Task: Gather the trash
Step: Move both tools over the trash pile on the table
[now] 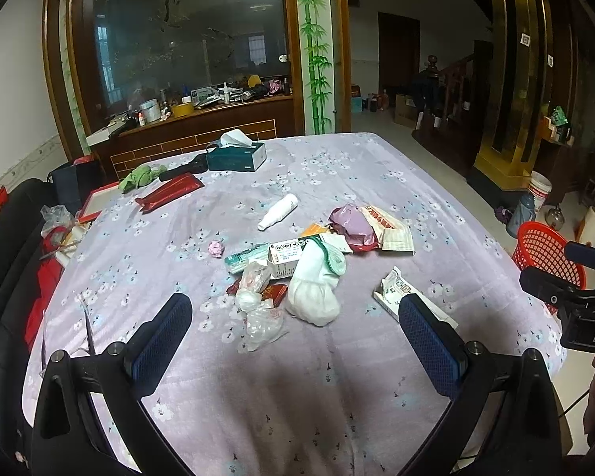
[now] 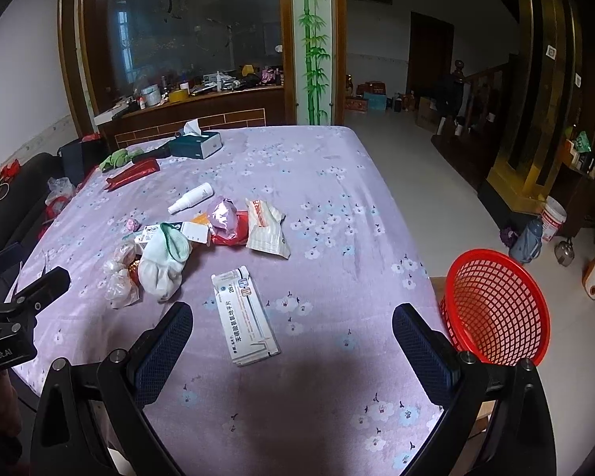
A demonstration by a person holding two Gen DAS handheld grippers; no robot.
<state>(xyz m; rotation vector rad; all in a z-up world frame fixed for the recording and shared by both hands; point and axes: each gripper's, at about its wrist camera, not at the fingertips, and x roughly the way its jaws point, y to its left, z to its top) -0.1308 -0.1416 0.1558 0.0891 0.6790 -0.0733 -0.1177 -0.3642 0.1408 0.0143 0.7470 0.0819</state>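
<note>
While both tools hover above the near edge, the left hand-held gripper (image 1: 295, 337) is released, blue pads wide apart, nothing between them. Right hand-held gripper (image 2: 293, 341) is likewise released and empty, over the surface (image 2: 317, 182), which has a lilac floral cloth.

Trash sits mid-surface in a loose pile:
- white sock with green cuff (image 1: 317, 281), lying over a white medicine carton (image 1: 285, 256)
- crumpled clear plastic bags (image 1: 258, 305) just left of the sock, touching a small red packet (image 1: 275, 293)
- pink-purple bag (image 1: 351, 220) on a red wrapper, beside a flattened paper packet with red print (image 1: 390, 230)
- white spray bottle (image 1: 278, 211) lying on its side behind the pile
- small pink wad (image 1: 217, 248) left of the pile, apart from it
- flattened white pill box (image 2: 246, 313) lies alone nearer the right hand-held gripper, between its pads' line of sight and the pile; in the left wrist view its near end is hidden behind the right pad.

Red mesh basket (image 2: 496, 309) stands off the surface's right edge, tilted toward the camera, looks empty.

Far left corner: tissue box (image 1: 237, 155), green cloth (image 1: 141, 177), long red packet (image 1: 170, 195). Well apart from the pile.
</note>
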